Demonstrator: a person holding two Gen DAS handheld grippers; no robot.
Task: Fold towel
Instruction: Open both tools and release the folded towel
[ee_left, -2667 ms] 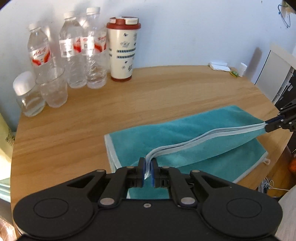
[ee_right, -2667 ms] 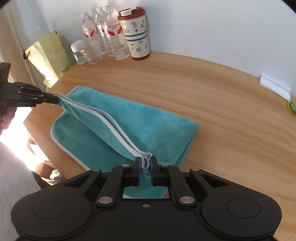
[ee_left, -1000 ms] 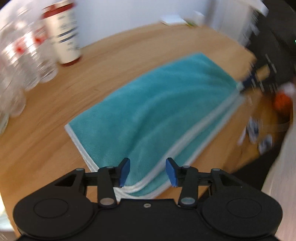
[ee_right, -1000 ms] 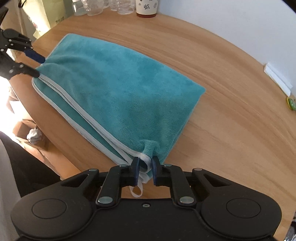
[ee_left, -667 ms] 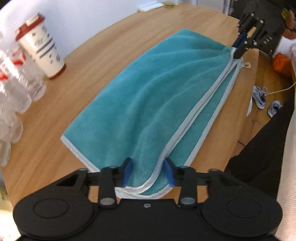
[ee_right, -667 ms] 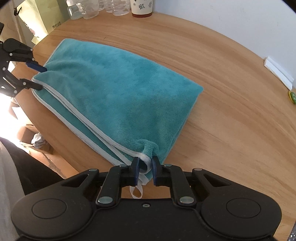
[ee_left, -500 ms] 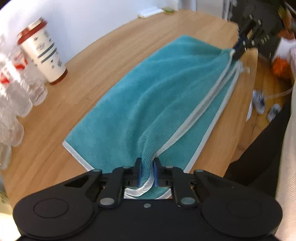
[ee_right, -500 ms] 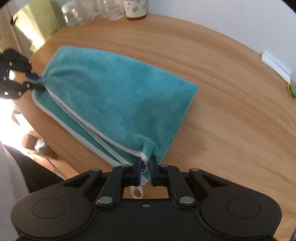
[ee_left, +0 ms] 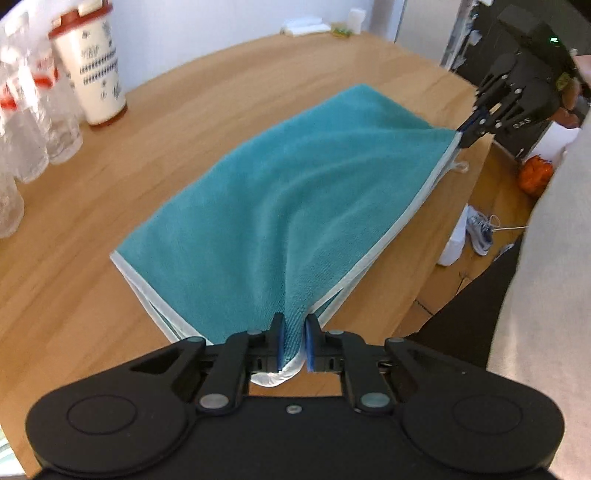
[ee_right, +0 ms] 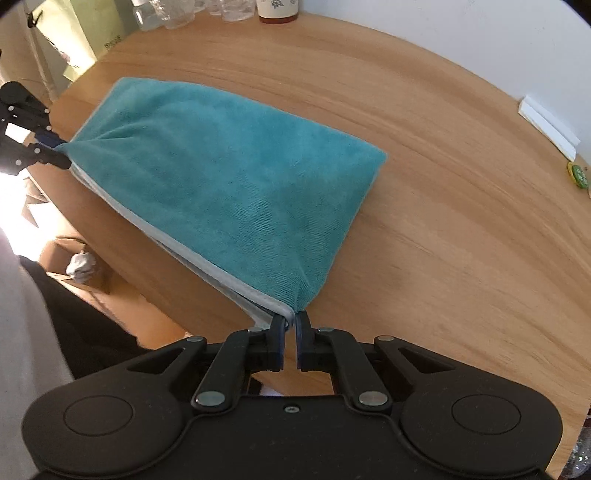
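Little text can be read here. On the right tongs, in the left wrist view, small white letters show, perhaps "EAS". The green bag carries a small print, too blurred. The bottle labels are red, unreadable.
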